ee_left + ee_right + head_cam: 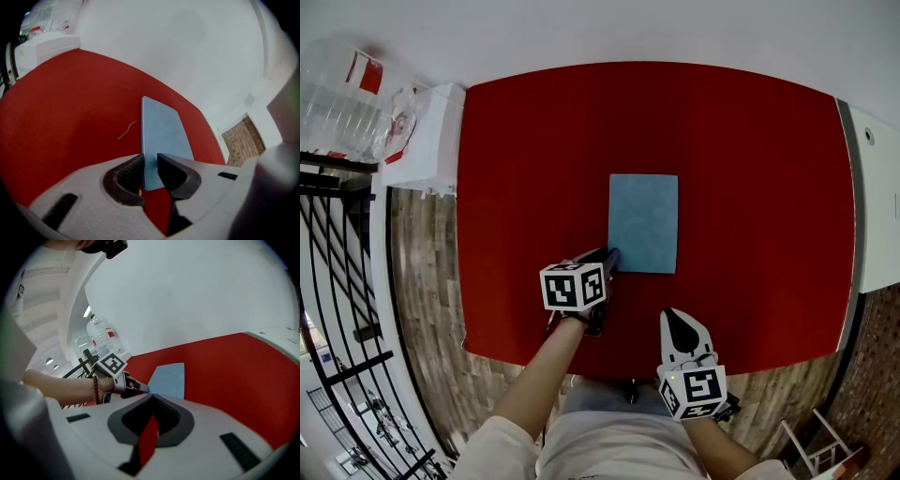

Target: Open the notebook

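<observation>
A closed light-blue notebook (643, 223) lies flat in the middle of the red table (534, 169). My left gripper (612, 255) reaches its near left corner from the front. In the left gripper view the notebook's (161, 131) corner passes between the two jaws, which close against it on both sides (150, 171); I cannot tell whether they hold only the cover or the whole book. My right gripper (675, 319) hovers near the table's front edge, shut and empty, its tips meeting (151, 397) just short of the notebook (168, 378). From there the left gripper (140, 388) shows at the corner.
A thin tan string (129, 129) lies on the table left of the notebook. A white cabinet (422, 141) with clear plastic bottles (337, 112) stands off the table's left end, beside a black railing (337, 262). A white counter (877, 187) borders the right end.
</observation>
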Tool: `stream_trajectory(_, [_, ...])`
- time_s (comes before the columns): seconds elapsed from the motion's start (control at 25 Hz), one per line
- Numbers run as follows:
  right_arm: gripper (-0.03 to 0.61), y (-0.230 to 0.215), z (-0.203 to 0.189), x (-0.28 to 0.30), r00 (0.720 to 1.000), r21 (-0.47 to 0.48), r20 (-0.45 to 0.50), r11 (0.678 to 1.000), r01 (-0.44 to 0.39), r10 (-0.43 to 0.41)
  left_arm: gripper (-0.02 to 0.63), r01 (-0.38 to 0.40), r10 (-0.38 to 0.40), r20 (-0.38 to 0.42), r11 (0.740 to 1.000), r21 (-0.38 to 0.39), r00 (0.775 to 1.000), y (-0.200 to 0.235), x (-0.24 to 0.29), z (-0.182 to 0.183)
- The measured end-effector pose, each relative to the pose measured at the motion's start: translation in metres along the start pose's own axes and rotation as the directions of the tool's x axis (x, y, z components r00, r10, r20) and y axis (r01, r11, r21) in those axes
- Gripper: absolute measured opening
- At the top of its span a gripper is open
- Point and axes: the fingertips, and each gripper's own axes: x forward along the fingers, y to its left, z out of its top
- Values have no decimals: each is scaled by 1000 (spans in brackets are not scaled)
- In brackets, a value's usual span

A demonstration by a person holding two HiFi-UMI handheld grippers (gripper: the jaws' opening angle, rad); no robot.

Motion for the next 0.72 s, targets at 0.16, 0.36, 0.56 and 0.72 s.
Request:
stream_trajectory(0.16, [6, 1, -1, 1, 1000, 12, -3, 1000, -1, 1, 81, 2, -5, -56, 998, -61, 998, 3, -1, 0])
stream_trajectory(0.36, [6, 4, -4, 4, 1000, 19, -8, 1000, -10, 10, 80, -8, 8, -164, 1000, -3, 986, 3, 2, 0])
stream_trajectory(0.56, [6, 6, -7, 6, 1000, 28, -13, 999, -19, 19, 66, 4, -10, -217, 1000, -29, 976, 3, 2, 0])
stream_trajectory(0.72, [6, 4, -9, 5, 1000, 36, -13, 999, -21, 21, 50, -9, 7, -223, 1000, -11, 975, 2, 1, 0])
